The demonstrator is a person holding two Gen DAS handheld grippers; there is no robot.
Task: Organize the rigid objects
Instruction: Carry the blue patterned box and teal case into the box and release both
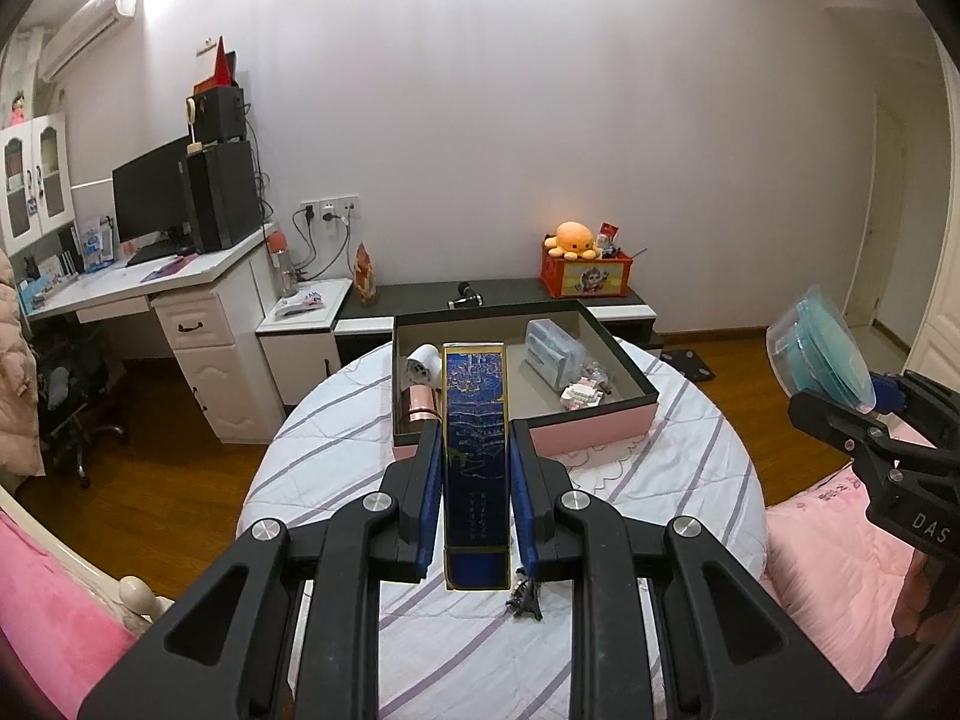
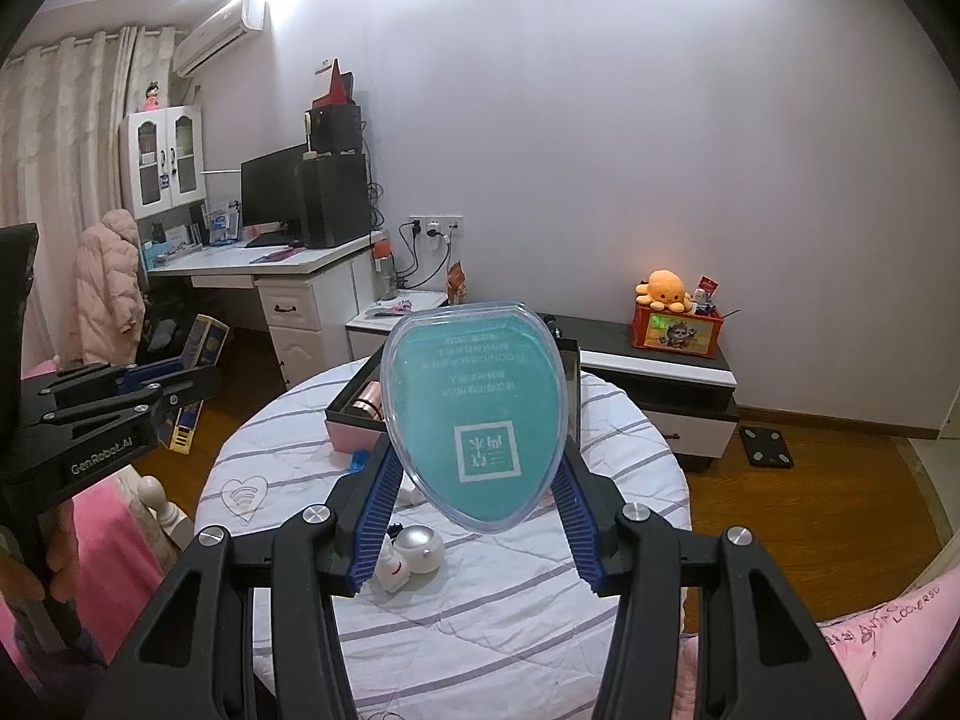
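My left gripper [image 1: 474,450] is shut on a long dark-blue box with gold trim [image 1: 474,420], held lengthwise above the round table, its far end over the pink open storage box [image 1: 600,429]. That storage box holds a white and rose-gold item [image 1: 423,381], a clear pack [image 1: 552,351] and a small block model [image 1: 585,390]. My right gripper [image 2: 477,480] is shut on a teal oval case in clear plastic [image 2: 477,414], held above the table; it also shows at the right of the left wrist view [image 1: 822,348].
A round table with a striped white cloth [image 2: 510,600] carries a small white round toy [image 2: 414,552], a blue piece [image 2: 359,459] and a tiny dark figure [image 1: 523,597]. Pink bedding [image 1: 840,570] lies to the right. A desk and a low cabinet stand by the wall.
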